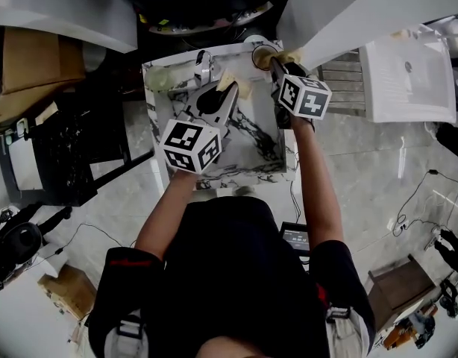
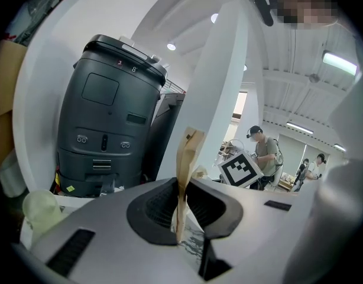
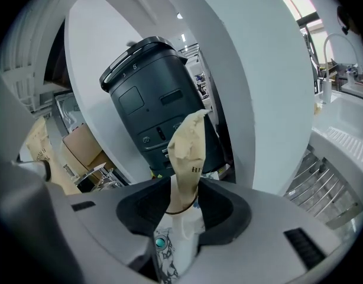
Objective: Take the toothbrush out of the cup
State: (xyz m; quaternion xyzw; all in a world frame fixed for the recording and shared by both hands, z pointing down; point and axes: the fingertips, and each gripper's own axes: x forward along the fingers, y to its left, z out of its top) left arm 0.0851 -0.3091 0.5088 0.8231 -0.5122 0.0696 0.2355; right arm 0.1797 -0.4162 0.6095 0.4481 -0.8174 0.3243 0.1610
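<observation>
Wrapped toothbrush point(image 3: 190, 141) standing in a cup point(image 3: 172, 254), between the open jaws of your right gripper point(image 3: 182, 215).
It looks light, with slippery paper: pinch it above the rim. Your left gripper point(image 2: 181, 209) has its jaws clamped on a paper sleeve point(image 2: 186, 152).

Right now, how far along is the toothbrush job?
Done: left gripper is shut on one paper-wrapped stick, clear of the cup. In hand: right gripper sits open around the cup. Left: a second wrapped piece stands in the cup, not yet pulled.
</observation>
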